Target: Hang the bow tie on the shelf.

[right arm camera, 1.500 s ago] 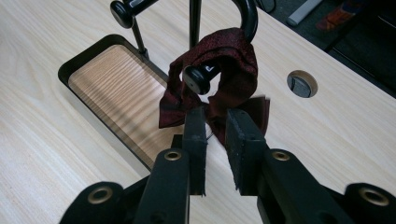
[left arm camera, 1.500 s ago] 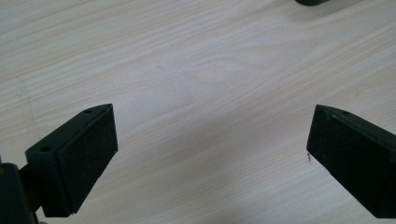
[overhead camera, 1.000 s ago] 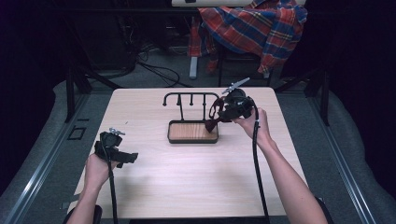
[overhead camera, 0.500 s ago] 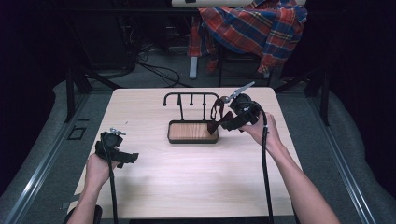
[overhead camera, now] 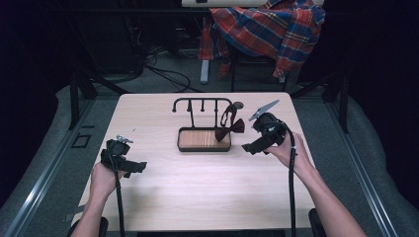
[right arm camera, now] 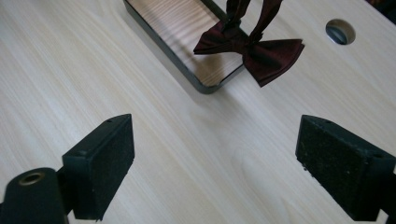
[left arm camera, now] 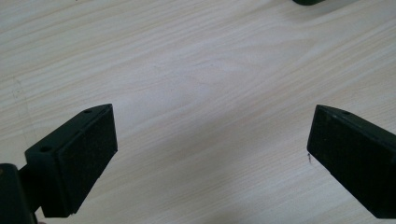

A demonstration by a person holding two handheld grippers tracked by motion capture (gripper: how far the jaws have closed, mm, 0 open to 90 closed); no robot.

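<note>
2 grippers, 1 bow tie, 1 rack w/ tray. Left gripper [left arm camera: 210,154]: jaws wide, empty, over bare counter [left arm camera: 201,70]. Right gripper [right arm camera: 215,163]: jaws wide, empty; bow tie [right arm camera: 250,46] just ahead, hanging from rack [overhead camera: 202,106] over tray [right arm camera: 177,28] edge.

bright lit table [overhead camera: 197,182], dark surroundings, soft shadows
</note>
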